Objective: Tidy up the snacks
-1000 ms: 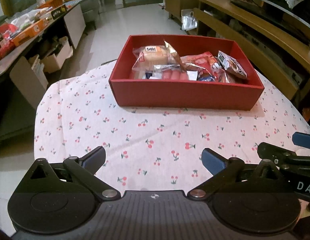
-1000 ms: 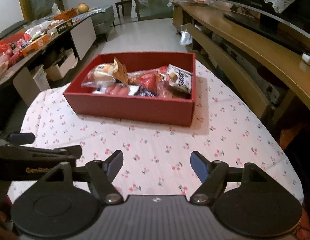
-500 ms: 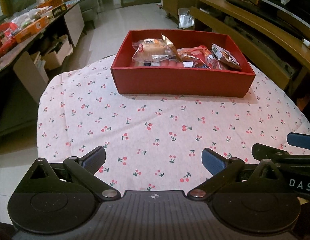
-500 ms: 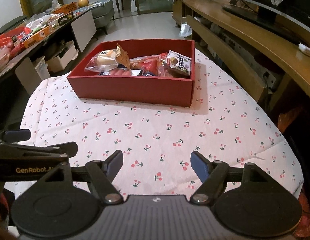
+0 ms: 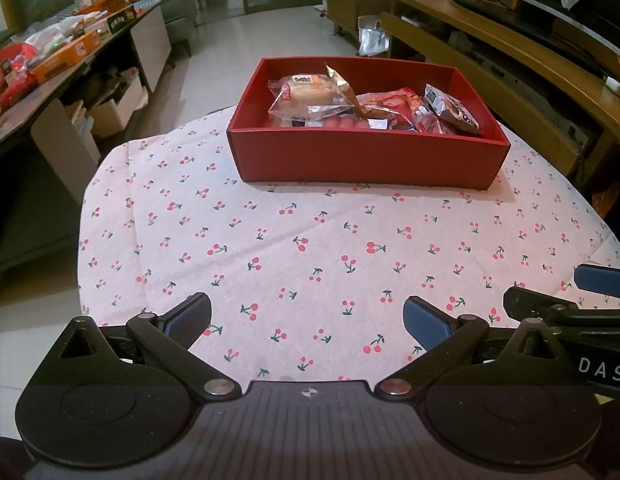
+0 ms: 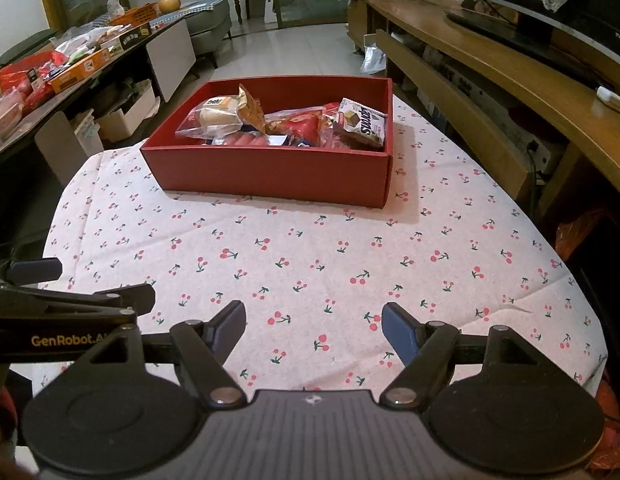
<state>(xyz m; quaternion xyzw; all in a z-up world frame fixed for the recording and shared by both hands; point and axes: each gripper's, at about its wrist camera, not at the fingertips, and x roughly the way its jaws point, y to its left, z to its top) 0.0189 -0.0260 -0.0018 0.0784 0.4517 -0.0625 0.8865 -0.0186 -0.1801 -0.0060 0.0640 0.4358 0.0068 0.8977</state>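
A red box (image 5: 366, 158) (image 6: 270, 174) stands at the far side of a table under a cherry-print cloth (image 5: 310, 248) (image 6: 310, 256). Inside it lie several snack packs: a bread roll in clear wrap (image 5: 306, 94) (image 6: 214, 118), a red packet (image 5: 390, 106) (image 6: 300, 124) and a silver and brown pack (image 5: 450, 114) (image 6: 362, 122). My left gripper (image 5: 306, 320) is open over the near cloth, nothing between its blue pads. My right gripper (image 6: 313, 326) is open too, empty, beside the left one. Each gripper's side shows at the other view's edge.
A long side table (image 5: 50, 64) crowded with packets and boxes runs along the left. A wooden bench and cabinet (image 6: 510, 80) run along the right. Cardboard boxes (image 5: 110, 112) sit on the tiled floor at the left.
Both grippers have drawn back from the red box, which looks farther and smaller now. More bare cloth shows in front of the fingers. Jaws unchanged.
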